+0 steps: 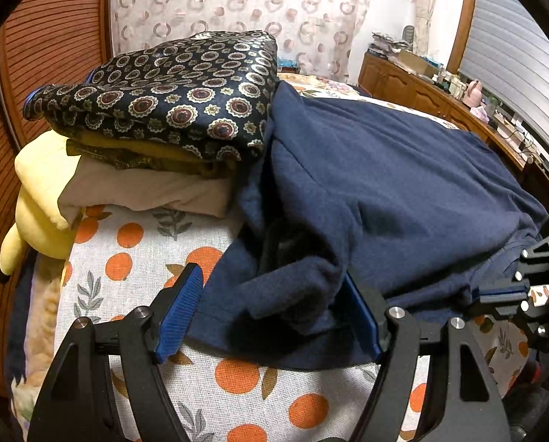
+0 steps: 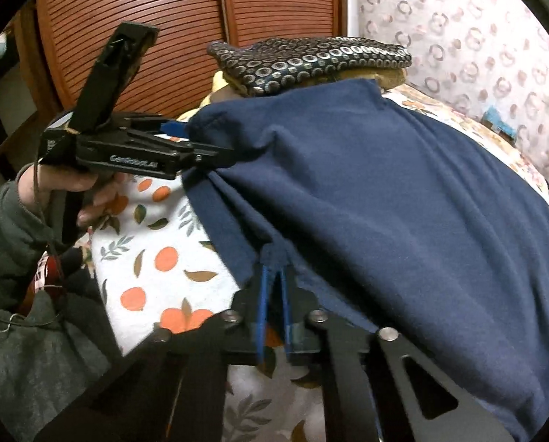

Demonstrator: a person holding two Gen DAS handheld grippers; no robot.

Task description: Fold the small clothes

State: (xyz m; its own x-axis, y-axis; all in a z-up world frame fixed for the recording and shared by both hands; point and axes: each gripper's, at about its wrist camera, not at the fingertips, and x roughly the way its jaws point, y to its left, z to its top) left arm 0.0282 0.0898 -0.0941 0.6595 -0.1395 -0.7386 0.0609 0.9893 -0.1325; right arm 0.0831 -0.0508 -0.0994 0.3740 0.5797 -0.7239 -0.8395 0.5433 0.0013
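Right gripper (image 2: 272,276) — blue ribbed pads pinching soft navy garment (image 2: 403,191) edge

Two close wrist views (angled down), sharing navy garment (image 1: 385,184)

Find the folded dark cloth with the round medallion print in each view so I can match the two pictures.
Left wrist view: the medallion-print cloth sits upper left, on top of a stack of folded pieces.
Right wrist view: the same cloth lies top centre, behind the navy garment.
Shared landmark: the navy garment, whose far edge reaches that stack in both views.
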